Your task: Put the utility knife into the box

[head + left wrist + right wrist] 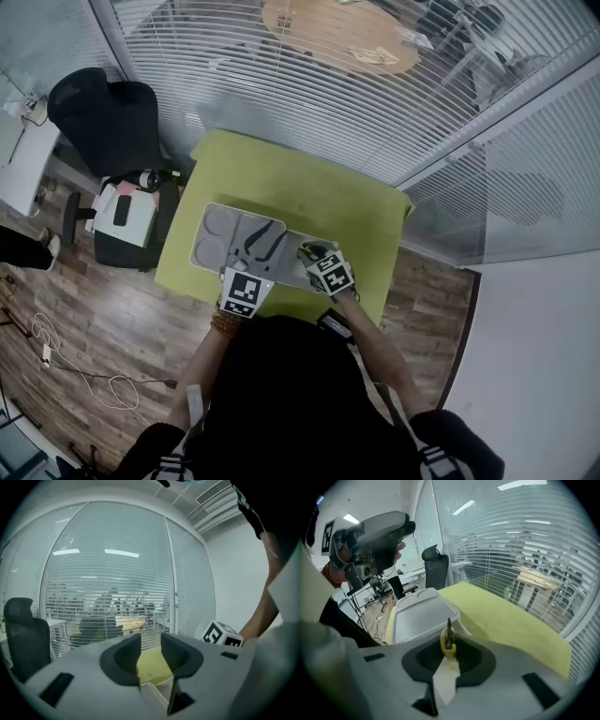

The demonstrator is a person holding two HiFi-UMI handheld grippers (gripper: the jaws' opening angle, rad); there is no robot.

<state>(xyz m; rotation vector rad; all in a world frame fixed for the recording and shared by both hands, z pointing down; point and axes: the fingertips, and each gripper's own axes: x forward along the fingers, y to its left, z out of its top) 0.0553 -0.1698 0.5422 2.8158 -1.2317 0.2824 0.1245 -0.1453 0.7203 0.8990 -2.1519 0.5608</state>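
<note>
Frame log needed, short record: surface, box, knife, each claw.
surface: green table
box: grey, open, on the table
box contents: dark tools
utility knife: yellow and black, not yet in the box
right claw: shut on the utility knife, at the box's right end
left claw: open, nothing between its jaws, at the box's near edge

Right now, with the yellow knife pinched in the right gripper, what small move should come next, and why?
Probably move the right gripper over the box and lower it before opening: its jaws are shut on the utility knife, and the box lies just ahead, the knife not yet inside.
</note>
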